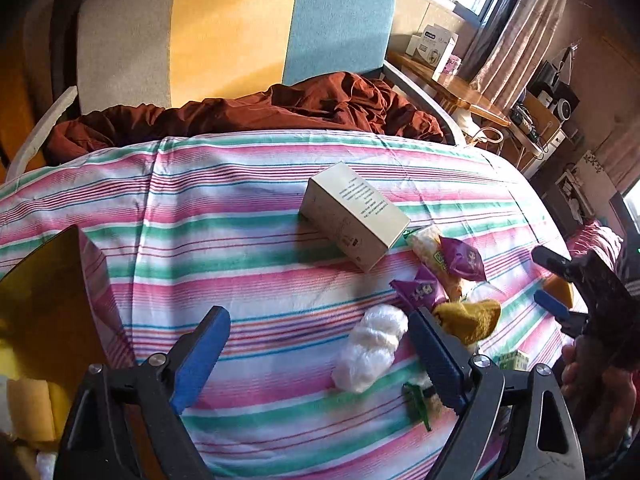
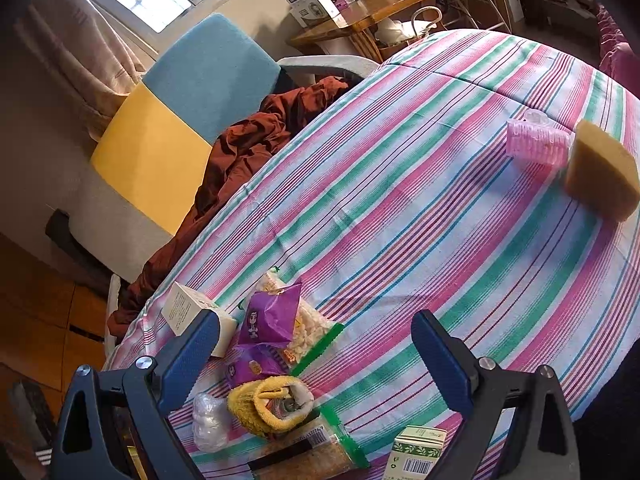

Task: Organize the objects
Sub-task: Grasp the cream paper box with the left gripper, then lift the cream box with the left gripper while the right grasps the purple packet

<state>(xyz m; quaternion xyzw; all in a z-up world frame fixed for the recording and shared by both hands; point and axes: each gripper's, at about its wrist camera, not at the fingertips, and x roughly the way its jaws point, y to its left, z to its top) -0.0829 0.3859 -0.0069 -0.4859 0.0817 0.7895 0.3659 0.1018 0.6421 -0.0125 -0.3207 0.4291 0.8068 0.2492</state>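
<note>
Objects lie on a table with a striped cloth [image 1: 240,208]. A beige box [image 1: 354,216] lies at the middle, also in the right wrist view [image 2: 188,312]. Purple snack packets [image 1: 464,260] [image 2: 272,316], a popcorn bag [image 2: 312,328], a yellow sock [image 1: 472,318] [image 2: 268,404] and a white plastic bundle [image 1: 370,348] [image 2: 210,424] cluster together. A yellow sponge [image 2: 604,168] and pink roller [image 2: 538,144] lie far right. My left gripper [image 1: 316,356] is open over the cloth, the bundle by its right finger. My right gripper [image 2: 316,356] is open and empty; it also shows in the left wrist view [image 1: 554,284].
A green-and-white carton [image 2: 416,454] and a clear bag of grain [image 2: 316,456] lie near the front. A yellow-and-blue chair [image 1: 232,36] with a brown cloth [image 1: 280,110] stands behind the table. A yellow tinted container [image 1: 44,304] stands at the left. A wooden desk [image 1: 452,88] stands at the back right.
</note>
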